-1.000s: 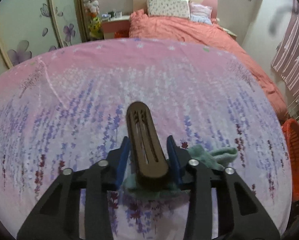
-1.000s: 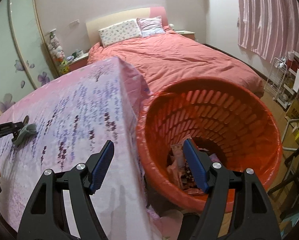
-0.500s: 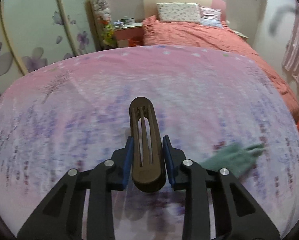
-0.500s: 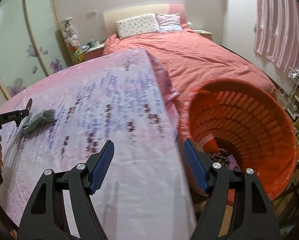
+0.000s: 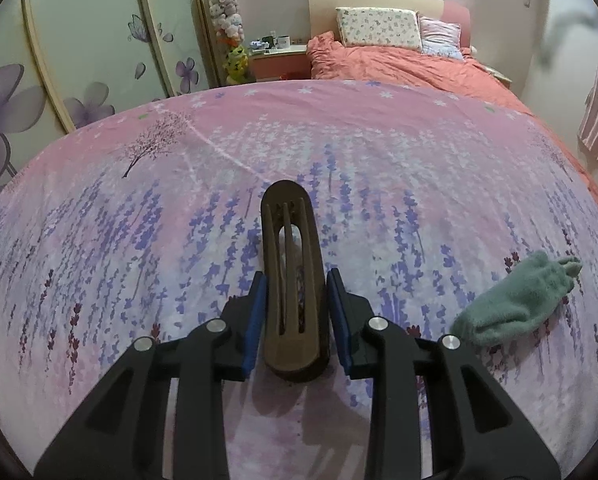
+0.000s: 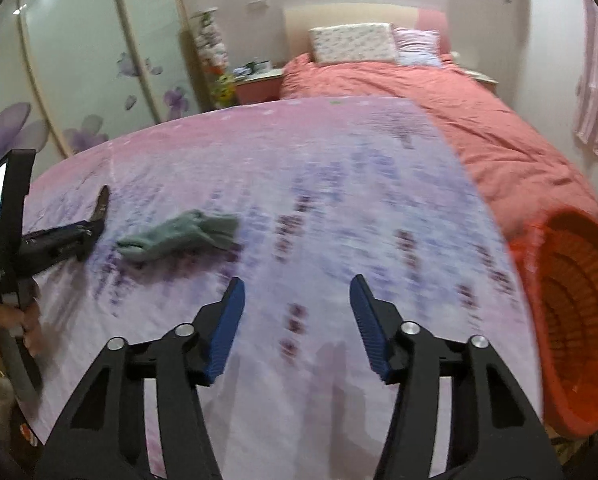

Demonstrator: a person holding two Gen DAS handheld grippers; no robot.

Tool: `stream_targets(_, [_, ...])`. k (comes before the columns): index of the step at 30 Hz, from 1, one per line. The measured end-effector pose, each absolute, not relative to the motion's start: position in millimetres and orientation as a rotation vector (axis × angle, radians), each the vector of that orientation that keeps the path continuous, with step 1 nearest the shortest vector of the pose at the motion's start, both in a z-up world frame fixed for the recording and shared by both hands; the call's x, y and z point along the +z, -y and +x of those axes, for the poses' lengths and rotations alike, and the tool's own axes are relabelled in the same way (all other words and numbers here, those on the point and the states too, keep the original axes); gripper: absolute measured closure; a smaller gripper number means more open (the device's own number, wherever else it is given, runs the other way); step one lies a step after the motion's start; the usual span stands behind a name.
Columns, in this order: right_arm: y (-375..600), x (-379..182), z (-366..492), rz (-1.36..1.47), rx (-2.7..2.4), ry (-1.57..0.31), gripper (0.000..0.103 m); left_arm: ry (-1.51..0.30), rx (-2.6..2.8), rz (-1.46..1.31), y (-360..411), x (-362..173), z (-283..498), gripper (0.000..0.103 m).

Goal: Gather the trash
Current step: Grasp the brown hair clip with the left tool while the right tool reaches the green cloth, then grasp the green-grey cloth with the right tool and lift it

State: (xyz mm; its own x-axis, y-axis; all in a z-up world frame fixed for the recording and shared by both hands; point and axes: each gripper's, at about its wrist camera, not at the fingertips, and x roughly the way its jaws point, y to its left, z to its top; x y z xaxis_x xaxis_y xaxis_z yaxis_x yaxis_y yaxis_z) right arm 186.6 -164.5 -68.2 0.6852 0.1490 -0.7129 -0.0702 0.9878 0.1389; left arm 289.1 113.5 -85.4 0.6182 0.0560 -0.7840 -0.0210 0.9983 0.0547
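My left gripper (image 5: 296, 276) is shut on a dark brown slotted oval piece (image 5: 291, 240), which sticks out forward above the cloth. A crumpled green sock (image 5: 515, 300) lies on the cloth to its right, apart from it. In the right wrist view the sock (image 6: 179, 236) lies left of centre, with the left gripper (image 6: 93, 224) and the brown piece (image 6: 102, 204) just left of it. My right gripper (image 6: 297, 280) hovers over the near part of the cloth; its jaws are closing with nothing between them. An orange laundry-style basket (image 6: 579, 320) stands at the table's right edge.
The table wears a pink cloth with a lavender print (image 5: 179, 220). Behind it is a bed with a coral duvet (image 6: 479, 120) and pillows. A wardrobe with flower doors (image 5: 79, 60) stands at the left. A person's hand (image 6: 15, 316) holds the left gripper's handle.
The left gripper carried the brown piece leftward, off the green sock. The right gripper swung left from above the orange basket to over the table, and its jaws narrowed.
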Motion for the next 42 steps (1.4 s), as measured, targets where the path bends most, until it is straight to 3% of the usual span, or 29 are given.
stream_targets(11, [128.0, -68.9, 232.6, 0.148, 0.142, -0.839, 0.055, -0.905, 0.033, 0.016, -115.8, -85.0, 291.2, 0.071])
stream_targets(15, [124.6, -81.9, 233.1, 0.127, 0.143, -0.876, 0.079, -0.905, 0.028, 0.006, -117.1, -85.4, 290.9, 0.071])
stream_targets(16, [126.1, -80.8, 228.8, 0.120, 0.128, -0.861, 0.093, -0.905, 0.028, 0.006, -117.0, -85.6, 291.1, 0.071])
stream_targets(17, [128.7, -80.2, 225.3, 0.123, 0.122, -0.860, 0.095, -0.905, 0.028, 0.005, -116.6, -85.8, 290.8, 0.071])
stream_targets(28, [164.3, -78.5, 189.3, 0.186, 0.139, -0.879, 0.095, -0.905, 0.033, 0.009, -114.7, -85.4, 291.1, 0.070])
stream_targets(30, [162.7, -74.6, 186.3, 0.173, 0.166, -0.868, 0.083, -0.905, 0.034, 0.010, -114.5, -85.4, 291.1, 0.070])
stream_targets(31, [160.7, -72.5, 184.6, 0.153, 0.164, -0.853, 0.065, -0.905, 0.034, 0.010, -114.7, -85.5, 291.1, 0.070])
stream_targets(32, [158.2, -70.7, 184.4, 0.131, 0.159, -0.837, 0.055, -0.905, 0.034, 0.010, -114.7, -85.5, 291.1, 0.070])
stream_targets(33, [158.3, -70.1, 183.2, 0.118, 0.153, -0.826, 0.037, -0.905, 0.033, 0.009, -114.8, -85.5, 291.1, 0.070])
stream_targets(34, [155.5, -68.8, 184.5, 0.101, 0.153, -0.813, 0.031, -0.905, 0.033, 0.009, -114.7, -85.5, 291.1, 0.070])
stream_targets(42, [128.4, -75.7, 203.5, 0.061, 0.222, -0.856, 0.031, -0.905, 0.033, 0.009, -114.6, -85.5, 291.0, 0.070])
